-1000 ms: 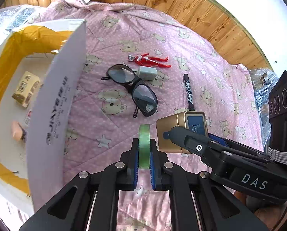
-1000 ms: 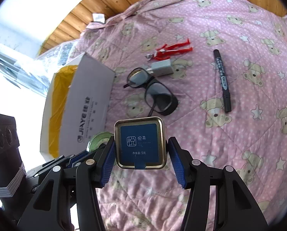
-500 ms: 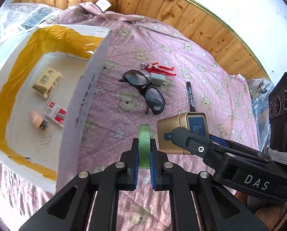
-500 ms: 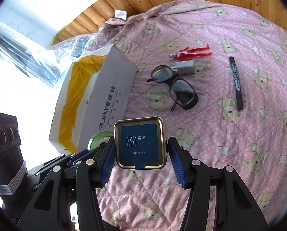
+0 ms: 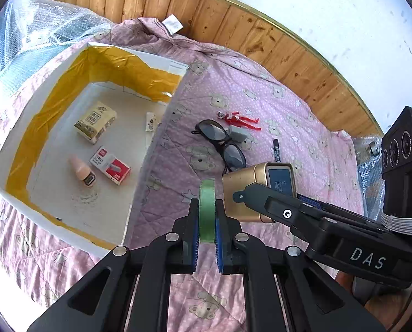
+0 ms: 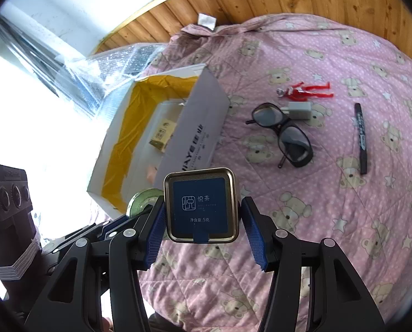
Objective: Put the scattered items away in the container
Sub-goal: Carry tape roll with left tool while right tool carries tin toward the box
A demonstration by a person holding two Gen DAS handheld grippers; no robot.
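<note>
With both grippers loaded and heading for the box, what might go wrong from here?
1. The left gripper pinches the green tape roll only by its thin edges; it may roll out.
2. The right gripper, holding the gold tin, sits close beside the left; they could collide over the box.

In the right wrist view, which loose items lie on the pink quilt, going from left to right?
Cardboard box → sunglasses → red toy figure → black marker. The grey charger beside the sunglasses overlaps them in this order, so I leave it out.
</note>
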